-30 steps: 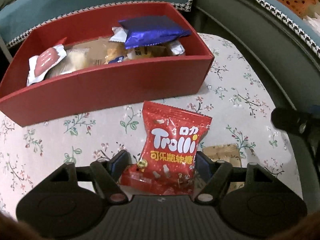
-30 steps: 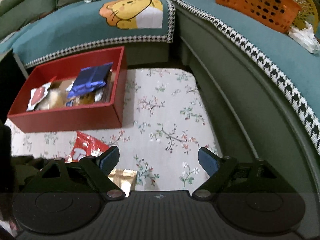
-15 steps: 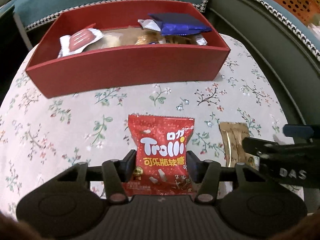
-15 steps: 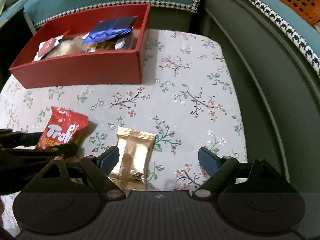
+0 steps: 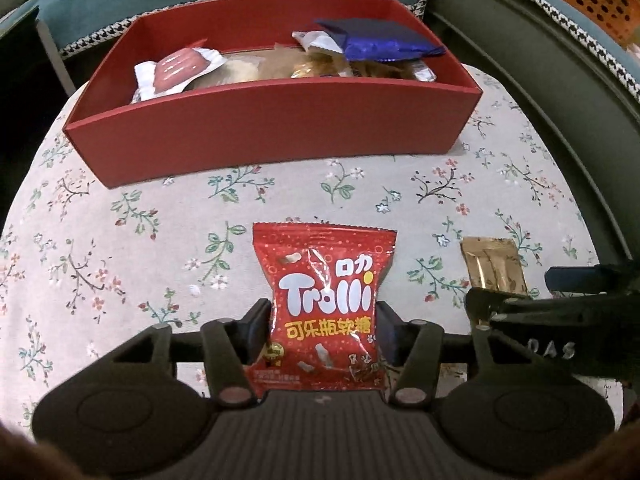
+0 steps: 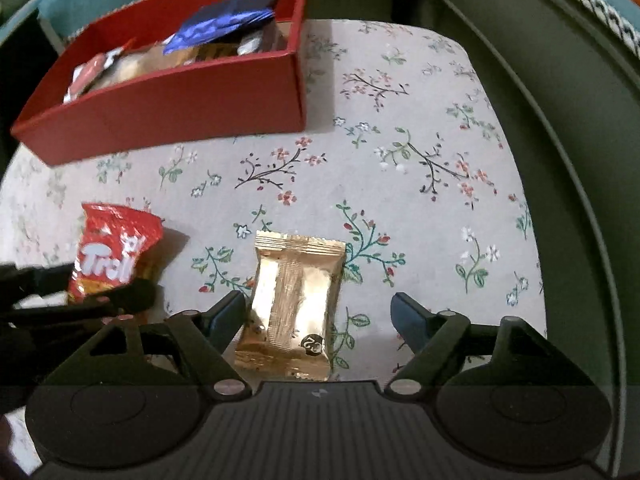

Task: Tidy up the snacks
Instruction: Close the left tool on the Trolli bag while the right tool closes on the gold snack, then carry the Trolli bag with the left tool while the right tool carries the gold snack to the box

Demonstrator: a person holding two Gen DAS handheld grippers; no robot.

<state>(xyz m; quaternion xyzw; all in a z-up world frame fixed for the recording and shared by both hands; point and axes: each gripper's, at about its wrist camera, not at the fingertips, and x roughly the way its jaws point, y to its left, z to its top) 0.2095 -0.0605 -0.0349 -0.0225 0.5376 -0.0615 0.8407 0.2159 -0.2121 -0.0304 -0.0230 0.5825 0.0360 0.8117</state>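
The left gripper [image 5: 322, 330] has its jaws clamped on the lower half of one red candy bag [image 5: 324, 304], a pad pressed against each side; after closing they have just eased slightly. Its own camera shows the bag's front print. The right camera sees that bag only from the side, partly hidden behind the black fingers.

The right gripper [image 6: 318, 318] stands with jaws apart, just narrowing, around one gold packet [image 6: 294, 304]. The left pad is beside the packet's edge, perhaps touching; the right pad is well clear.

Beyond both jaws sits one red box [image 5: 276, 128] on the flowered tablecloth [image 5: 120, 240]. It holds a blue packet [image 5: 380, 40] and several other wrappers.
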